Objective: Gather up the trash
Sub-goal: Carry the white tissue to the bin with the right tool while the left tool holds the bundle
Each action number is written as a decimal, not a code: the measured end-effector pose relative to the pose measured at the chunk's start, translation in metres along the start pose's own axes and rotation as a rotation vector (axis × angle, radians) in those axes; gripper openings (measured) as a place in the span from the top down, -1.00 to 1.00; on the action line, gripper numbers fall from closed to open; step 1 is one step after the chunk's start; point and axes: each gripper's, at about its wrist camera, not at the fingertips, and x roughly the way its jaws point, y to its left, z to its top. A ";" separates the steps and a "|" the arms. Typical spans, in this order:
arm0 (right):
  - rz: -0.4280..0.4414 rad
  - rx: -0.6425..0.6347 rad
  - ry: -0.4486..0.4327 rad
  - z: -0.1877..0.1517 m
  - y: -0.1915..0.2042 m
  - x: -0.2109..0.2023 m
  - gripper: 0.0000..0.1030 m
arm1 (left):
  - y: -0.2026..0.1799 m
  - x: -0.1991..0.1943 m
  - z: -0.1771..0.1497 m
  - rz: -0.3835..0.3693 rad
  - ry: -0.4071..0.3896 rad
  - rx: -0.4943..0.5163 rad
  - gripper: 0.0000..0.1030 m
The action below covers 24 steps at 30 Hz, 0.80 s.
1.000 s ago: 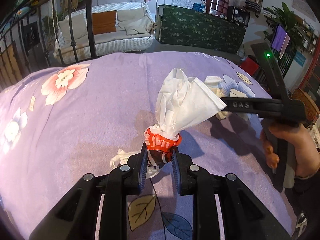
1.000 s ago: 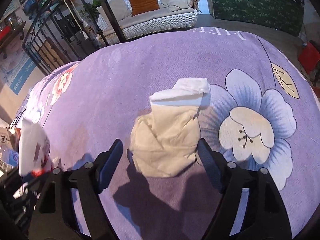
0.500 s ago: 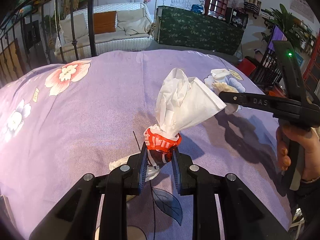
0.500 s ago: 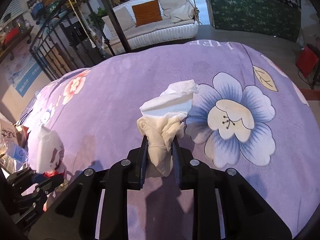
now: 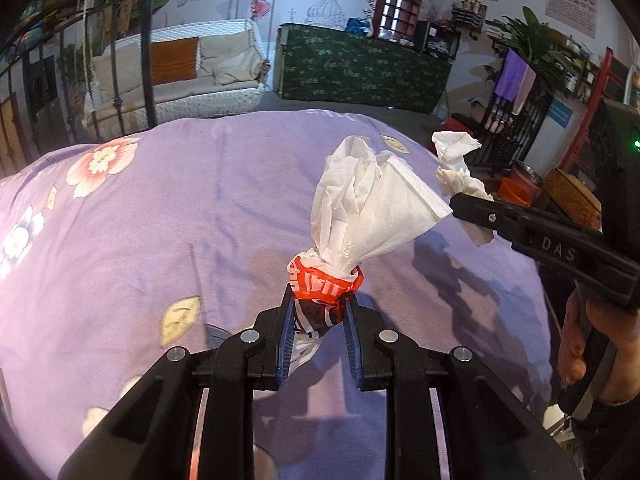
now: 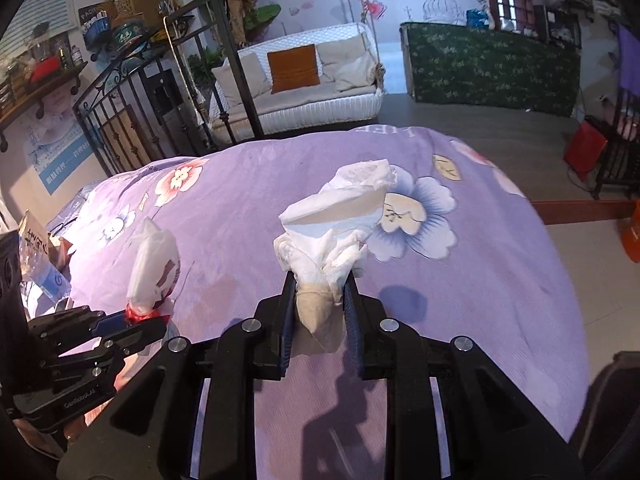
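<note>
My left gripper [image 5: 318, 304] is shut on a red and white wrapper [image 5: 324, 284] with a white tissue [image 5: 368, 208] bunched out of its top, held above the purple flowered bed cover [image 5: 160, 220]. In the right wrist view, my right gripper [image 6: 319, 284] is shut on a crumpled white tissue wad [image 6: 336, 220], lifted clear of the cover [image 6: 480, 280]. The left wrist view shows the right gripper [image 5: 460, 200] with its wad [image 5: 456, 160] just right of the left bundle. The left gripper [image 6: 136, 318] and its bundle [image 6: 154, 256] show at the lower left of the right view.
A person's hand [image 5: 600, 336] grips the right tool's handle. A black metal bed frame [image 6: 240, 72] stands at the bed's far side, with a white wicker sofa [image 6: 304, 92] and a green-covered counter [image 6: 492, 68] behind. A plastic bottle [image 6: 40, 276] lies at the bed's left edge.
The right gripper's jaws closed around the crumpled tissue wad and lifted it off the cover, toward the left bundle. The left gripper, still holding its bundle, shifted across the bed.
</note>
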 end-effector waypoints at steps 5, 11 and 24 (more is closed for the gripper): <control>-0.035 0.016 -0.043 -0.029 -0.013 -0.044 0.55 | -0.024 -0.002 -0.004 -0.050 -0.001 0.029 0.58; -0.075 0.076 -0.076 -0.064 -0.037 -0.091 0.55 | -0.055 -0.004 -0.009 -0.103 -0.001 0.079 0.58; -0.279 0.241 -0.112 -0.134 -0.112 -0.173 0.55 | -0.119 0.002 -0.026 -0.239 0.039 0.204 0.58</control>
